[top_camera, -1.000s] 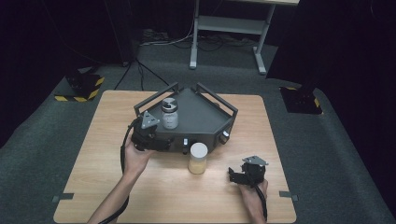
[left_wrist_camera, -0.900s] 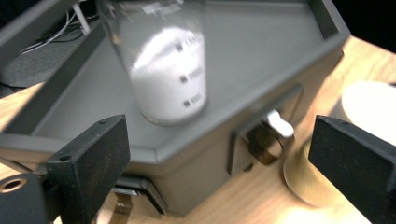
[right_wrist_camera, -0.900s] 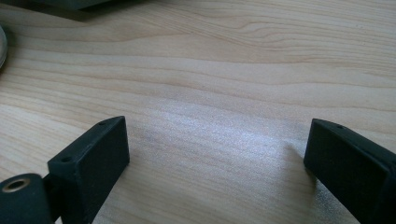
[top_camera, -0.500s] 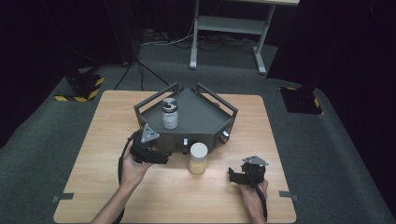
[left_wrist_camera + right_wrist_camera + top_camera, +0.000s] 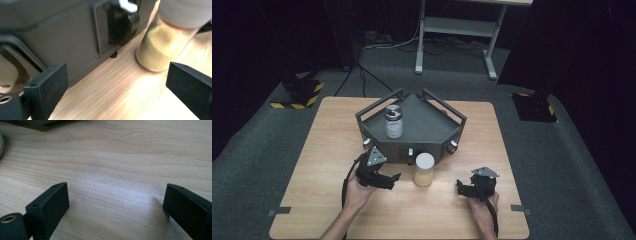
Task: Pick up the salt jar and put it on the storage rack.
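Observation:
A jar of yellow powder with a white lid [image 5: 423, 170] stands on the wooden table just in front of a dark three-cornered box [image 5: 432, 125]. On the box's railed top stands a second jar with a silver lid [image 5: 393, 121]. My left gripper [image 5: 393, 181] is low over the table, left of the yellow jar and pointing at it. In the left gripper view my left gripper [image 5: 115, 72] is open; its jaws have just widened a little, with bare wood between them and the yellow jar [image 5: 160, 42] ahead to the right. My right gripper [image 5: 460, 188] rests right of that jar, open over bare wood [image 5: 115, 187].
The box's front wall [image 5: 62, 37] carries a dark recessed panel with a small white lever [image 5: 127, 6]. Round knobs sit on its front faces [image 5: 453, 143]. The table edge [image 5: 402, 235] is near the person's arms. Dark carpet and a metal stand [image 5: 452, 25] lie beyond the table.
My left gripper has come down from the box's left front corner to the table in front of it, nearer the yellow jar. The right gripper has not moved.

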{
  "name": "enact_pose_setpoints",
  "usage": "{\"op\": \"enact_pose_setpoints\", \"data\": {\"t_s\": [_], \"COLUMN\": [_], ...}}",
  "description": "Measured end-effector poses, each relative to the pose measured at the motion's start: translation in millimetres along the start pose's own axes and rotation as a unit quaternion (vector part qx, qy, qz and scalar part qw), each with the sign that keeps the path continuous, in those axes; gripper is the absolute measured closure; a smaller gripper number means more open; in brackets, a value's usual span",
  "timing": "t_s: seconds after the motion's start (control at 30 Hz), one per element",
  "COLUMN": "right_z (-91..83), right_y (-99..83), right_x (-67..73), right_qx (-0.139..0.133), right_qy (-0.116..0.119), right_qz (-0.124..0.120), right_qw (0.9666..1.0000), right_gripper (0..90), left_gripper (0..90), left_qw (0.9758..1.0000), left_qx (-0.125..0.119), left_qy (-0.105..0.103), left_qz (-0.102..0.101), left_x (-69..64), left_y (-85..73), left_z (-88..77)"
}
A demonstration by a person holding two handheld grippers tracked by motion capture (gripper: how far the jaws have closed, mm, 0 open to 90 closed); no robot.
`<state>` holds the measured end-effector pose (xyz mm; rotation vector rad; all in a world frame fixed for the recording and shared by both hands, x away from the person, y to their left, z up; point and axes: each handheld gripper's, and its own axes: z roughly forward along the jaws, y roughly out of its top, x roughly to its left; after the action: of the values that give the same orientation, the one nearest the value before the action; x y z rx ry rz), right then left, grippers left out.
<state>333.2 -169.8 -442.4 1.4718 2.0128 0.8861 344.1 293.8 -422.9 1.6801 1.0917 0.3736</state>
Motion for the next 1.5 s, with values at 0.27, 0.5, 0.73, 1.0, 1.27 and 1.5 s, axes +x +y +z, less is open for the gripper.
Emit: {"op": "enact_pose_setpoints", "data": {"t_s": [0.27,0.5,0.73,1.0,1.27,1.5], "right_z": [0.0,0.0,0.0,0.0,0.0,0.0], "right_y": [0.0,0.0,0.1,0.1,0.1,0.1], "right_x": [-0.1,-0.1,0.0,0.0,0.0,0.0], "right_qx": [0.0,0.0,0.0,0.0,0.0,0.0], "right_qy": [0.0,0.0,0.0,0.0,0.0,0.0], "right_qz": [0.0,0.0,0.0,0.0,0.0,0.0], "right_qw": [1.0,1.0,1.0,1.0,1.0,1.0], "right_gripper": [6.4,6.4,6.4,6.4,6.4,6.4], "left_gripper": [4.5,4.5,4.6,4.6,4.6,4.6], "left_qw": [0.9998,0.9994,0.999,0.9989,0.9987,0.9985], "left_qx": [0.015,0.023,0.035,0.027,0.029,0.03], "left_qy": [0.014,0.022,0.028,0.035,0.039,0.042], "left_qz": [-0.006,-0.013,-0.007,-0.015,-0.017,-0.019], "left_x": [4.1,6.2,6.9,9.3,9.2,8.7], "left_y": [-13.6,-25.8,-35.1,-40.3,-45.2,-46.9], "left_z": [6.0,13.3,17.3,18.8,23.1,27.7]}}
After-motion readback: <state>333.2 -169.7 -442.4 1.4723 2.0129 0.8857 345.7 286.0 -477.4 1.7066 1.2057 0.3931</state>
